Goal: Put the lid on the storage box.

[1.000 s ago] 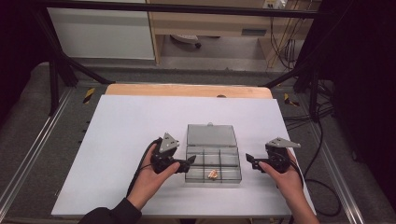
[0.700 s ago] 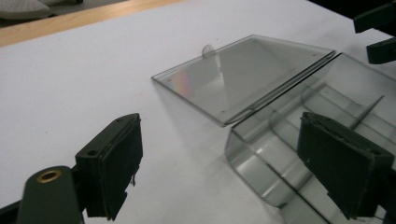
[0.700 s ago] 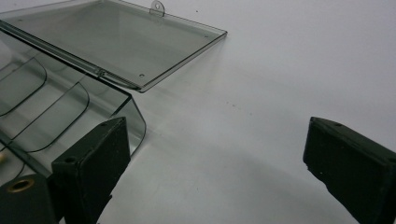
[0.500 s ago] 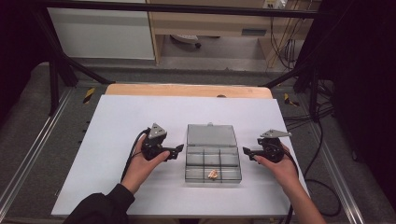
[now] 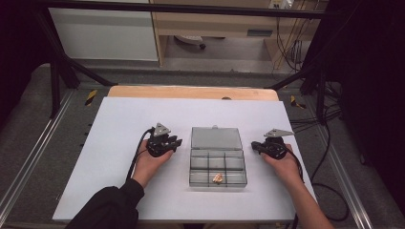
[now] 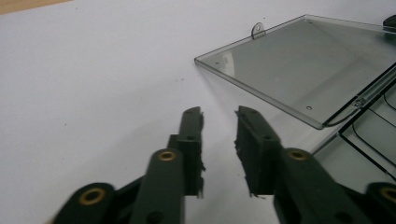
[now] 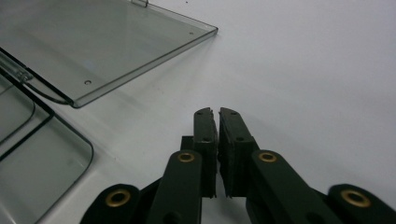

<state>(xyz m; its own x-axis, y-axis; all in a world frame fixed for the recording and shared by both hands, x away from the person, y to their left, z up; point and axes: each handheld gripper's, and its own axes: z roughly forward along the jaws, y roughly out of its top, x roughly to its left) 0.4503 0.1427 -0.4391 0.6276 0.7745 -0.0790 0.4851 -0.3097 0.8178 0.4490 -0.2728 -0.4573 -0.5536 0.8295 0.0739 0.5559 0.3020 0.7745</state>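
Smoke-grey clear plastic makes up the compartment box that sits near the middle of the white desk, between the two hands. Its flat hinged lid lies thrown back on the far side, resting on the desk surface, with a small tab at its outer edge. The tray part is split into a grid of small cells, and one small tan piece lies in a cell of the near row — what it is cannot be made out.

The left hand-held gripper rests to the left of the box, near the lid's left edge and apart from it. In the left gripper view its black jaws have just been closing and stand with a narrow gap between them, nothing in that gap; the left hand-held gripper points along bare desk toward the lid's corner.

The right hand-held gripper lies to the right of the box, just beside the hinge line but not touching. Its jaws have just been closing too, and in the right gripper view the right hand-held gripper shows its pads brought together — only a hairline between them, holding nothing. The lid lies off to the upper left of that view.
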